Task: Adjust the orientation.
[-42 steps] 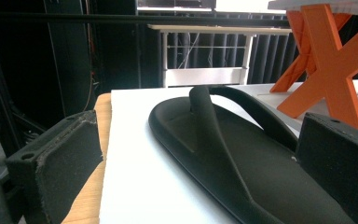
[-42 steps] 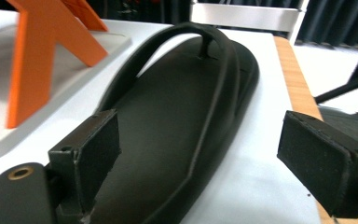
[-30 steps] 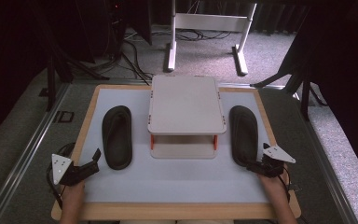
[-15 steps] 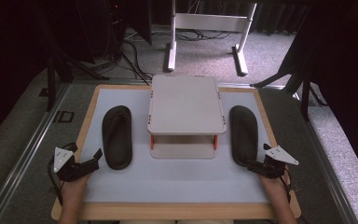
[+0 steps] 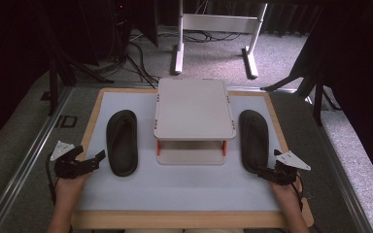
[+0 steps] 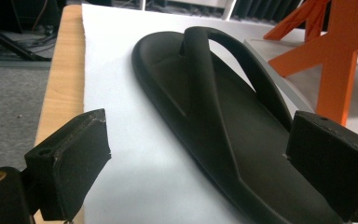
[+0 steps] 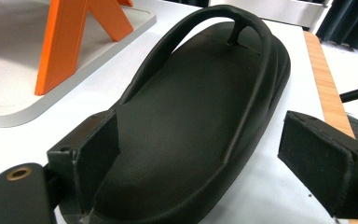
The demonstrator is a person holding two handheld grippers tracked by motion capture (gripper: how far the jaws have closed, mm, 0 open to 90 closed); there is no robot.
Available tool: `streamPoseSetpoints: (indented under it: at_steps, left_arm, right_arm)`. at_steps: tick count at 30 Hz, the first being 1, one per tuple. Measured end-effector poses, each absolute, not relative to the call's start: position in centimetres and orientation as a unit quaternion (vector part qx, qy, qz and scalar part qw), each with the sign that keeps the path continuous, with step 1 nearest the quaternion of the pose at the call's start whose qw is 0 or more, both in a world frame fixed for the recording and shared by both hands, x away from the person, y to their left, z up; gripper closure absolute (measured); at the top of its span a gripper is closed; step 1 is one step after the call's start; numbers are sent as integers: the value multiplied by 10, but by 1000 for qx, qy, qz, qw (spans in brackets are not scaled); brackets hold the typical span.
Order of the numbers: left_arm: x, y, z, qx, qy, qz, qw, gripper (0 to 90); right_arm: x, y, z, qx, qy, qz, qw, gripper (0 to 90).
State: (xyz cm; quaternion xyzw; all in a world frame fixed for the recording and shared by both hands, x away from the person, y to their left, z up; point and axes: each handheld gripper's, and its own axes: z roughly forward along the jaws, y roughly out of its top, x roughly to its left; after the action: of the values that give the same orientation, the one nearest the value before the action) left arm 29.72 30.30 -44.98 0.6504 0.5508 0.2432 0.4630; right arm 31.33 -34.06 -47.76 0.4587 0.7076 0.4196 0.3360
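White board (image 5: 184, 189) covers the table, with a little grey shelf (image 5: 194, 109) in the middle. One black flip-flop (image 5: 122, 141) lies left of the shelf, another flip-flop (image 5: 253, 140) right of it. Left gripper (image 5: 91, 161), wide open but just closing a bit, holds nothing beside its flip-flop. Right gripper (image 5: 263, 172) gapes around its flip-flop's heel, not pinching

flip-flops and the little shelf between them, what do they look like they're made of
Left flip-flop and right flip-flop: probably moulded foam or rubber; matte black, finely grained footbed, no shine. Shelf: likely plastic; smooth pale-grey boards with rounded corners, on orange legs that look moulded or printed.
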Motion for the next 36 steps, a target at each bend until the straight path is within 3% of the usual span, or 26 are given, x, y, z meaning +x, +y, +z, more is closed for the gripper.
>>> streamPoseSetpoints:
  at_steps: [8, 36]
  left_arm:
    - [314, 303, -434, 687, 540, 214, 437, 77]
    - [388, 282, -378, 748, 567, 154, 309, 173]
  right_arm:
    - [314, -341, -478, 456, 710, 423, 330, 134]
    - [314, -341, -478, 457, 712, 420, 330, 134]
